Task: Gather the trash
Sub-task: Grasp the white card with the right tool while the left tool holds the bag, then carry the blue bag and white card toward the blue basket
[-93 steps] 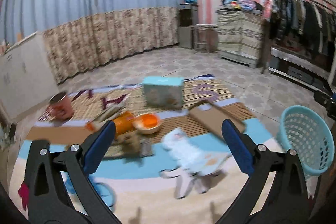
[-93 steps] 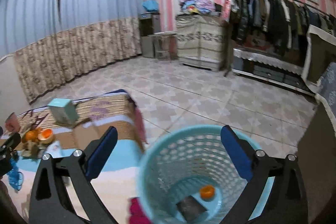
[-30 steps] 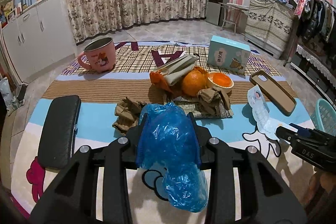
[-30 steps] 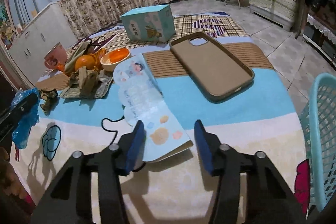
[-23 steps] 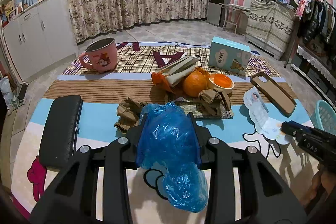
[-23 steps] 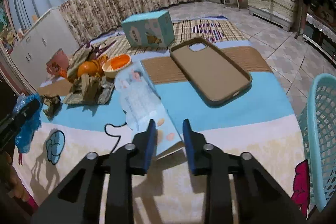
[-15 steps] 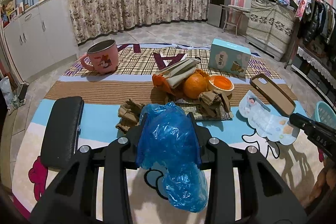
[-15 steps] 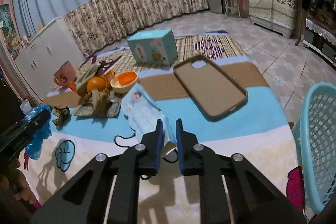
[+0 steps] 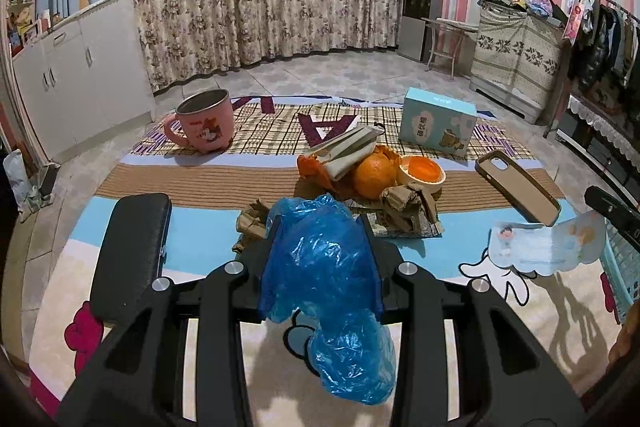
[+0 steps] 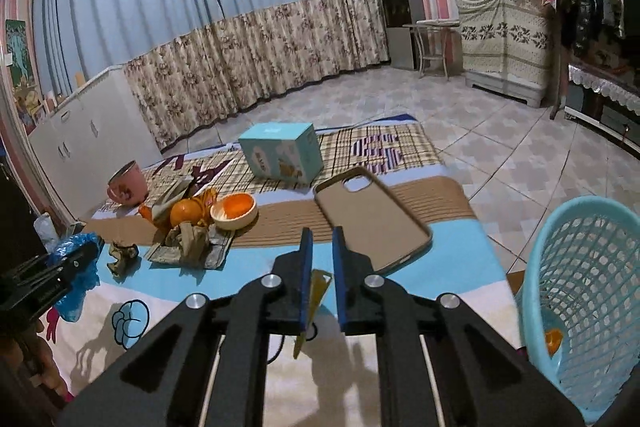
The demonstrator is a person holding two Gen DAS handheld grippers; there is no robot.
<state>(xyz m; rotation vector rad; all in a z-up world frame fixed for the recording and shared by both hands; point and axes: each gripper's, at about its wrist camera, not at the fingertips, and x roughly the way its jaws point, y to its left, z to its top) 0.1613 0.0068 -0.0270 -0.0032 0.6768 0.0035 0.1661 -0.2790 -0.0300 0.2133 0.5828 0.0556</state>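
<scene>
My left gripper [image 9: 320,231] is shut on a crumpled blue plastic bag [image 9: 324,279], which hangs down between its fingers above the play mat. My right gripper [image 10: 320,241] is shut on a pale blue cartoon leaflet [image 10: 314,293], seen edge-on between the blue pads. In the left wrist view the same leaflet [image 9: 548,247] hangs clear of the mat at the right. A turquoise mesh basket [image 10: 592,287] stands on the floor to the right, with an orange scrap inside. A heap of orange peel [image 9: 422,173], an orange [image 9: 374,175] and crumpled brown paper [image 9: 408,207] lies mid-mat.
On the mat [image 9: 224,183] stand a pink mug [image 9: 204,125] at the far left and a teal box [image 9: 438,127] at the far right. A tan phone case [image 10: 372,219] lies ahead of my right gripper. A black case [image 9: 132,255] lies near left. Tiled floor lies beyond.
My right gripper closed on the leaflet and lifted it off the mat, rising and tilting up. The left gripper stayed still with the blue bag.
</scene>
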